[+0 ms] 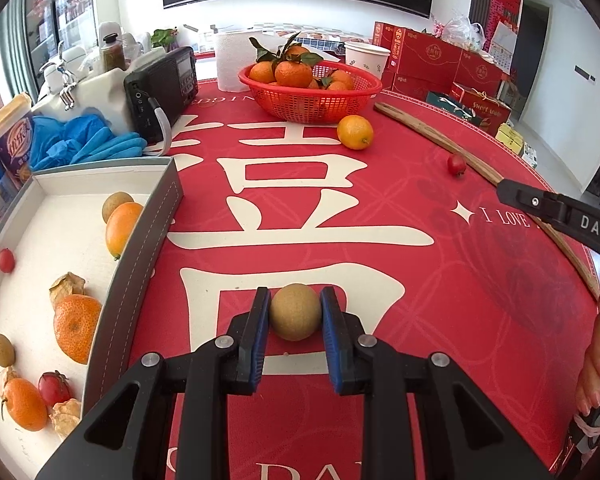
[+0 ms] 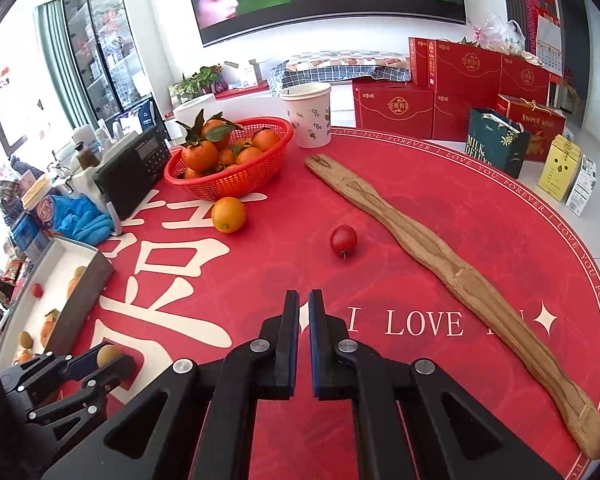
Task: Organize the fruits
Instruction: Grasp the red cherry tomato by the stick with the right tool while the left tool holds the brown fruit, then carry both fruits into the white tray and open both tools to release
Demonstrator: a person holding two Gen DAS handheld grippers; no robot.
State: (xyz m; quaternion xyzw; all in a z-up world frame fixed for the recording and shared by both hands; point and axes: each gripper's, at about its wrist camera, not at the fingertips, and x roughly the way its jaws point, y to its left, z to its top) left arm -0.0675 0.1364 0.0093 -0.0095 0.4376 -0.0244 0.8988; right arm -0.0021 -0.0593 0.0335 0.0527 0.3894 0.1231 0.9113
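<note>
**One longan clamped, two fruits loose on the bench**

One tan longan (image 1: 295, 312) sits clamped between the blue pads of the left gripper (image 1: 295, 314), low over the red cloth of the bench (image 1: 420, 280). At nine o'clock from it, in the left wrist view, lies the white-lined box (image 1: 148, 236), holding two more longans, tangerines, small red tomatoes and papery husked fruits. At twelve o'clock, well apart, a loose orange (image 1: 355, 132) rests just beside the red basket (image 1: 312, 100) of leafy tangerines. At two o'clock a small tomato (image 1: 456, 164) lies near a long wooden paddle (image 1: 476, 160).

The right gripper (image 2: 304, 312) has its jaws drawn together with nothing between them, only a narrow slit showing; the tomato is at twelve o'clock ahead of it, apart. A black radio (image 1: 168, 88), blue gloves (image 1: 96, 144) and a paper cup (image 1: 366, 58) stand around the far edge.
</note>
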